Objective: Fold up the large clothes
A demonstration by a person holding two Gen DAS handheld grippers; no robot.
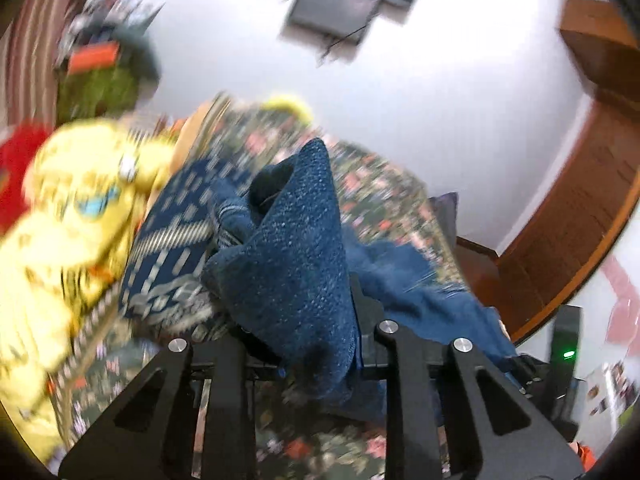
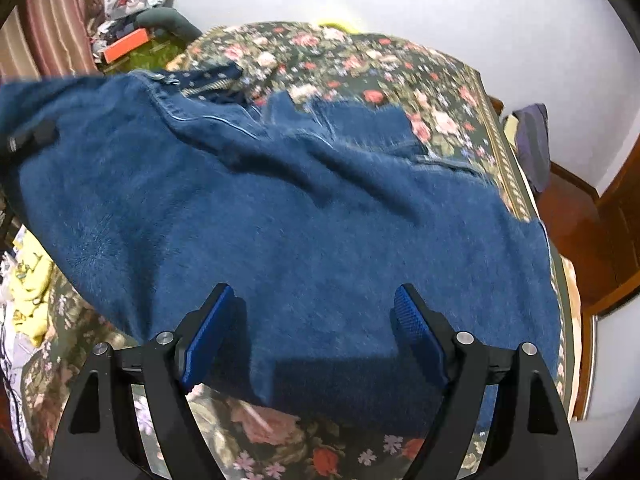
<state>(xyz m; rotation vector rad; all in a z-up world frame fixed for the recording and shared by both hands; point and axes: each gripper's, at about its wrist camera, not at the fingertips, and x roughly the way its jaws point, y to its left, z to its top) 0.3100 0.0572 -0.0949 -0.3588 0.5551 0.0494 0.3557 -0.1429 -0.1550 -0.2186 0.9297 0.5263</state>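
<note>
The blue garment (image 2: pixel 304 216) lay spread across the bed (image 2: pixel 420 64), long axis running side to side, reaching the right edge. The left gripper (image 1: pixel 304 320) pinched a raised fold; the right gripper (image 2: pixel 314 340) hovered wide over the near hem.

Blue fleece garment (image 1: pixel 288 248) being held up in the left gripper (image 1: pixel 304 344).

A bunched fold is being pinched between the jaws and is rising in a peak above the floral bedspread (image 1: pixel 380 184). Left of the garment, a navy patterned cloth (image 1: pixel 176 216) and a blurred yellow garment (image 1: pixel 76 208) are being shown lying.
</note>
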